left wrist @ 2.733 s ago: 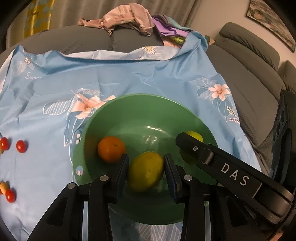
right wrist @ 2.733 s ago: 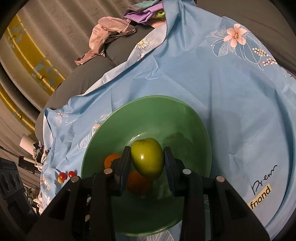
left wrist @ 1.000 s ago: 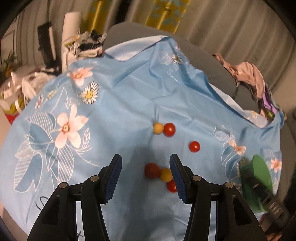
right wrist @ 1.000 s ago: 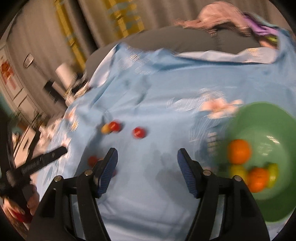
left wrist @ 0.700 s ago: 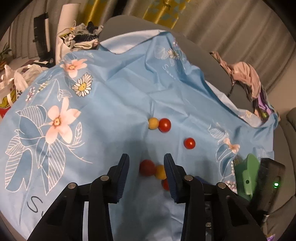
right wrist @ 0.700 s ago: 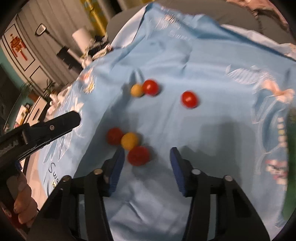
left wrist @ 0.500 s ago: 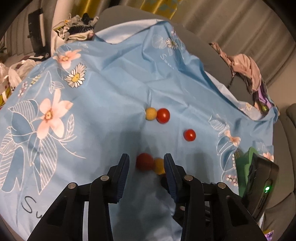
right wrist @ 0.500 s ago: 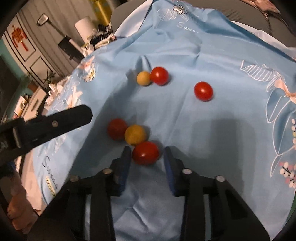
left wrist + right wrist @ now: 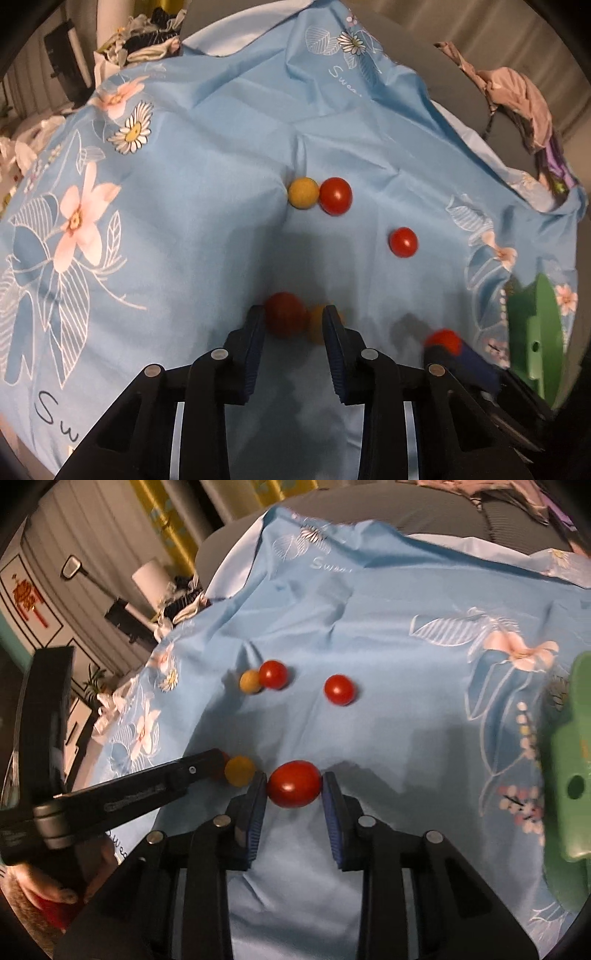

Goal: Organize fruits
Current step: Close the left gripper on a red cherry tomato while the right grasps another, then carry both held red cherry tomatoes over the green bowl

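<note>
Several cherry tomatoes lie on a blue flowered cloth (image 9: 192,177). My left gripper (image 9: 292,319) points down at a red tomato (image 9: 283,318) and a yellow one (image 9: 316,326) lying side by side. Its jaws are closing, the red one is between them, and the yellow one sits against the right finger (image 9: 334,332). I do not see the pads pressing. My right gripper (image 9: 294,786) is shut on a red tomato (image 9: 294,783); it also shows in the left wrist view (image 9: 443,338). The left gripper's finger (image 9: 166,782) reaches in beside the yellow tomato (image 9: 240,771).
Further back lie a yellow tomato (image 9: 303,192) touching a red one (image 9: 335,201), and a single red one (image 9: 403,242). A green object (image 9: 576,738) fills the right edge. A clothes pile (image 9: 517,96) lies on the grey sofa. A hand (image 9: 55,890) shows lower left.
Both grippers came down to the near group of tomatoes. The right jaws shut on the nearest red one. The left jaws narrowed around the red tomato beside the yellow one.
</note>
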{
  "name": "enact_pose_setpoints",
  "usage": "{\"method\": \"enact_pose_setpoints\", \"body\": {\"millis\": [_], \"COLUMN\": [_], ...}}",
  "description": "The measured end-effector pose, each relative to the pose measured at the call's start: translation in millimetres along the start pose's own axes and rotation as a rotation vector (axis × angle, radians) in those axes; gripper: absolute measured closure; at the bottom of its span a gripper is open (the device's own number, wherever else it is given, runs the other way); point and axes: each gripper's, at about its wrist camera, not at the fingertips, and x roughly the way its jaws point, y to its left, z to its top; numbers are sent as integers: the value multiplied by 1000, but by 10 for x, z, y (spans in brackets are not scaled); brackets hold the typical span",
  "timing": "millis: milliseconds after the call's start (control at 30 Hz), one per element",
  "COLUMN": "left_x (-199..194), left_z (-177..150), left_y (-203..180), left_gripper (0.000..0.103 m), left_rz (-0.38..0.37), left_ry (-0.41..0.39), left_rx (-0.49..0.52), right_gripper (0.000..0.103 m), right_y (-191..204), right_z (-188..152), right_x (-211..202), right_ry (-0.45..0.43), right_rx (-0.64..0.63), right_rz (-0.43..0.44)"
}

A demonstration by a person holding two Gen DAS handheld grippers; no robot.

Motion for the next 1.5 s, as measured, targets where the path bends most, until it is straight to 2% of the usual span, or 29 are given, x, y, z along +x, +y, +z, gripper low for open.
{"method": "enact_pose_setpoints", "body": {"millis": [133,233,400,533,700,833,967,1267,1500], "left_x": [26,108,130,236,217,157,-27,-392,-580], "left_z": [11,0,16,-14,-53,-95,-165,-307,-366], "left_y": [-45,-58,-61,-84,-169,-204,-314,-572,-722], "left_gripper": [71,79,79,79,78,78,78,78,78], "left_rz": [27,29,33,-21,17,-19,-11,-99,-128], "left_ry": [-18,6,-14,49,0,-9,-76,-172,-228], "left_rx": [-5,-17,-34,-44,-11,-6,41,144,194], "right_gripper": [72,72,72,72,72,72,72,72,72], "right_y": [-26,-37,-58,-96,-139,-179,-222,-321,-405], "right_z": [-11,-17,0,6,6,6,8,4,-1], "right_x": [-59,-87,-140,-158,-194,-231,-272,-498,-730], "right_ry": [-12,-18,-32,-35,-45,-55,-67,-120,-178], "right_rx": [17,26,42,55,70,85,97,120,135], "right_rz": [8,9,17,11,11,4,-3,16,7]}}
